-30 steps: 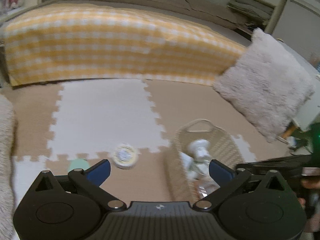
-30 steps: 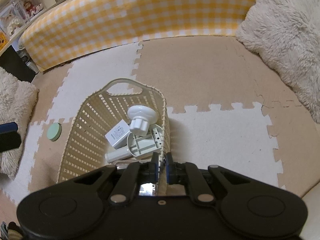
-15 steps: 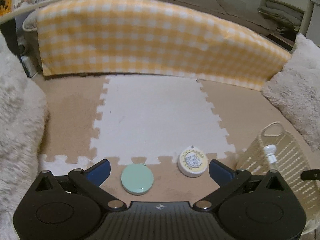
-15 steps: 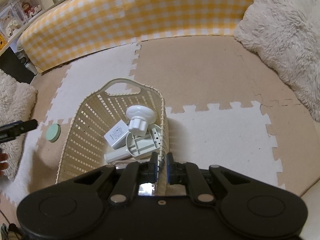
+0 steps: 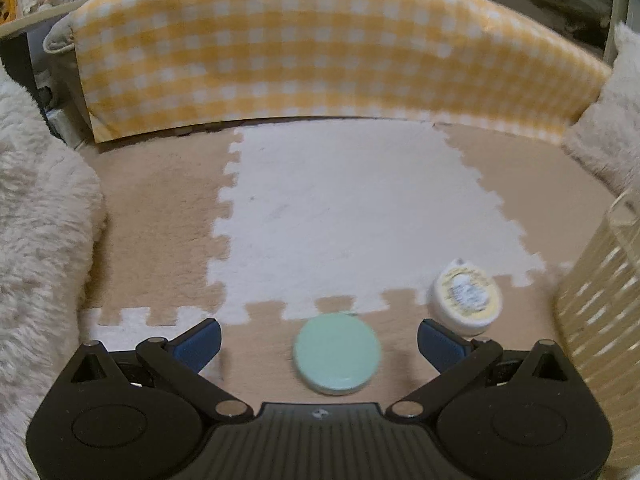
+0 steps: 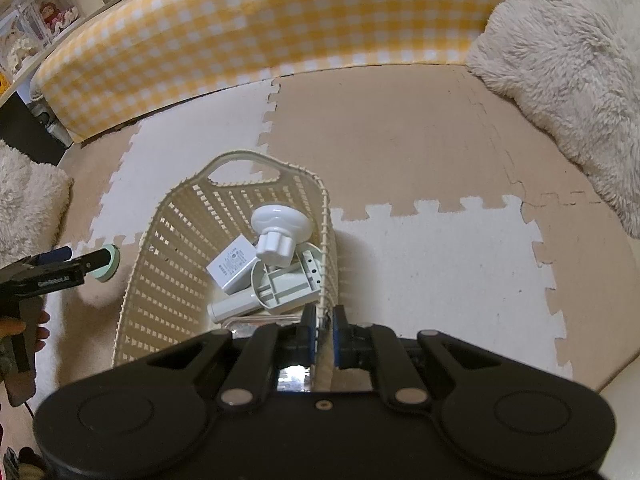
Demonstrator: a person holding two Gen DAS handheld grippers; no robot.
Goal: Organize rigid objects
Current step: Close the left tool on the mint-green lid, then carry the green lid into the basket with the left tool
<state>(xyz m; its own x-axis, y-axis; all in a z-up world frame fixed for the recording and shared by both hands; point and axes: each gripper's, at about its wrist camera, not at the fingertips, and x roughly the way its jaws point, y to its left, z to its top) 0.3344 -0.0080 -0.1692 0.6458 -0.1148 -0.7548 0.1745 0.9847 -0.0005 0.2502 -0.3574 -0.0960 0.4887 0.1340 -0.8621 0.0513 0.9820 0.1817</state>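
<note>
My left gripper (image 5: 319, 338) has its fingers spread wide, the round mint-green lid (image 5: 337, 353) lying flat on the beige and white foam puzzle mat (image 5: 344, 208) between them, untouched. A round white tin with a yellow label (image 5: 465, 301) sits just right of it. My right gripper (image 6: 324, 332) is clamped on the near rim of the cream slatted plastic basket (image 6: 168, 264), which holds white plastic parts (image 6: 276, 236).

My left wrist view skims low over the floor; my right looks steeply down; both share the green disc (image 5: 337, 353) (image 6: 107, 267) and basket (image 5: 600, 292) (image 6: 168, 248).
</note>
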